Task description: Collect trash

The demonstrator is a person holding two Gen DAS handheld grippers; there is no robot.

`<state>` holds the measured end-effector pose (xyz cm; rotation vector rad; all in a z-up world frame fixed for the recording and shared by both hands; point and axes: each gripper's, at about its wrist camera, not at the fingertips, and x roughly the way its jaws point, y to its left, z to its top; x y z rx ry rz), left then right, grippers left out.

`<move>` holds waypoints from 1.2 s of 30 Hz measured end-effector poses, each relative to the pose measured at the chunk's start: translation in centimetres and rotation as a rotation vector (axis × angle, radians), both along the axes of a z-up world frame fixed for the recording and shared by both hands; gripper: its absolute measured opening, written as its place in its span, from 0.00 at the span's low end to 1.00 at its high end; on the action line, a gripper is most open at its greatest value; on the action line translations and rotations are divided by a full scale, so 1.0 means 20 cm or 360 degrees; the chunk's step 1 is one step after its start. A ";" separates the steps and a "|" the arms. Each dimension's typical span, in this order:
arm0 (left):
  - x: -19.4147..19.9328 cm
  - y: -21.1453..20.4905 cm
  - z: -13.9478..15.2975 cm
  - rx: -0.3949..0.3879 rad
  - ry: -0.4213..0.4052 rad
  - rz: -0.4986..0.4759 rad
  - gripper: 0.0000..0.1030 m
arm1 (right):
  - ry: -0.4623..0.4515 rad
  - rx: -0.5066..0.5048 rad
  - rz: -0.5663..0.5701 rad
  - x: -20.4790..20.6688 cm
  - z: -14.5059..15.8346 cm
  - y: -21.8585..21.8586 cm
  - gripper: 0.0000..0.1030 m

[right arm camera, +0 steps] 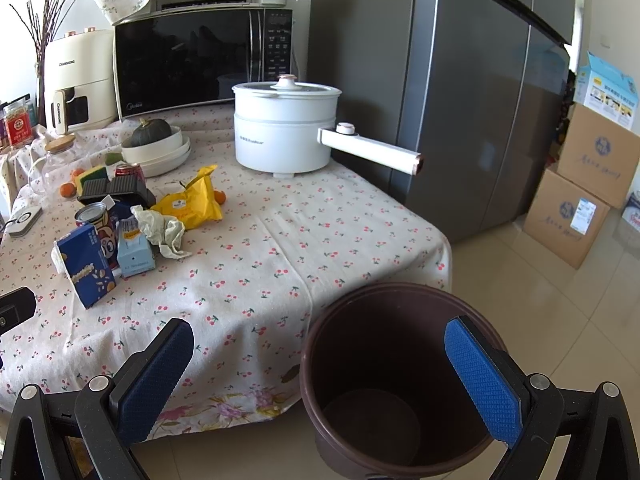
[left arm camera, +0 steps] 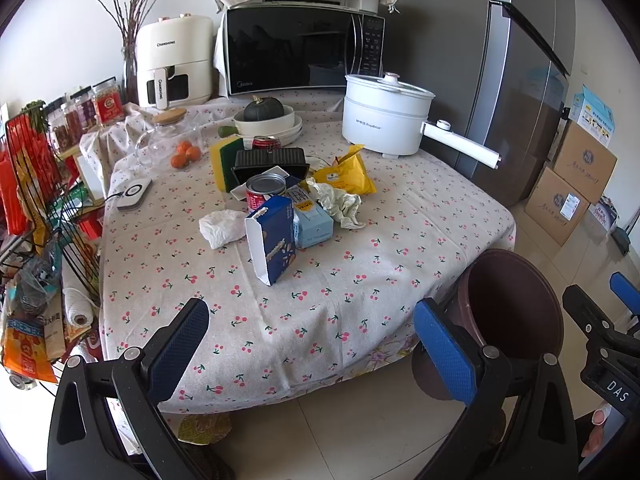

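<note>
Trash lies mid-table on the cherry-print cloth (left arm camera: 320, 280): a dark blue snack box (left arm camera: 273, 240) (right arm camera: 86, 266), a light blue carton (left arm camera: 313, 220) (right arm camera: 134, 254), a crumpled white tissue (left arm camera: 222, 227), crumpled pale paper (left arm camera: 340, 202) (right arm camera: 162, 230), a yellow wrapper (left arm camera: 348, 174) (right arm camera: 192, 198) and a red can (left arm camera: 264, 192) (right arm camera: 94, 218). A brown bin (left arm camera: 508, 312) (right arm camera: 400, 380) stands on the floor at the table's near right corner. My left gripper (left arm camera: 312, 348) is open and empty over the near table edge. My right gripper (right arm camera: 320, 376) is open and empty above the bin's rim.
A white electric pot (left arm camera: 386, 118) with a long handle, a microwave (left arm camera: 300, 50), an air fryer (left arm camera: 174, 66), bowls with a squash (left arm camera: 268, 118) and a black tray (left arm camera: 272, 164) stand behind. A wire rack (left arm camera: 40, 220) is left; a fridge (right arm camera: 460, 100) and cardboard boxes (right arm camera: 580, 200) right.
</note>
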<state>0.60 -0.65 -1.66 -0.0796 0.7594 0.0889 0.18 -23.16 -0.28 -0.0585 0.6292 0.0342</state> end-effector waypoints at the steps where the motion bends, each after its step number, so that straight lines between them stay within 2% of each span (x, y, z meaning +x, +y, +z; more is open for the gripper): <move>1: 0.00 0.00 0.00 0.0000 0.0000 0.0000 1.00 | 0.0000 0.0001 0.0000 0.00 0.00 0.00 1.00; 36: 0.00 0.00 -0.01 0.0002 0.0005 -0.0007 1.00 | 0.0004 -0.0018 -0.0037 0.00 0.00 0.00 1.00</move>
